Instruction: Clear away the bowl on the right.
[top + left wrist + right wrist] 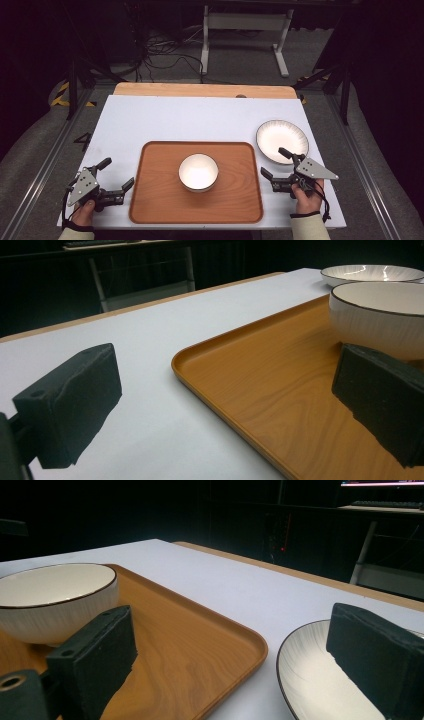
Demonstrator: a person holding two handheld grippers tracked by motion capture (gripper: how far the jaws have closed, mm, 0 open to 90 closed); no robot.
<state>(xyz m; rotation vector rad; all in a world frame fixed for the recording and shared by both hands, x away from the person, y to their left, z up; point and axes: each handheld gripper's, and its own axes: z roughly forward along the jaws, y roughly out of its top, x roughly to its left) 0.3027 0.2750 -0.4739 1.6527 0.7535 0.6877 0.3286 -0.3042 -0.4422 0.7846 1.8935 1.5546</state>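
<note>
I hold my left gripper [119, 172] low at the near left of the white table [150, 120], just beside the left edge of the wooden tray [155, 200]. Its jaws stand wide apart with nothing between them; in the left gripper view one jaw hangs over the bare table and the other over the tray's surface. My right gripper [275, 164] sits at the near right, between the tray and the white plate [282, 136], its jaws also spread wide and empty. In the right gripper view one jaw sits over the tray edge and the other over the plate's near rim. A white bowl [198, 172] with a dark rim stands upright in the middle of the tray. The plate lies on the table right of the tray, apart from it.
</note>
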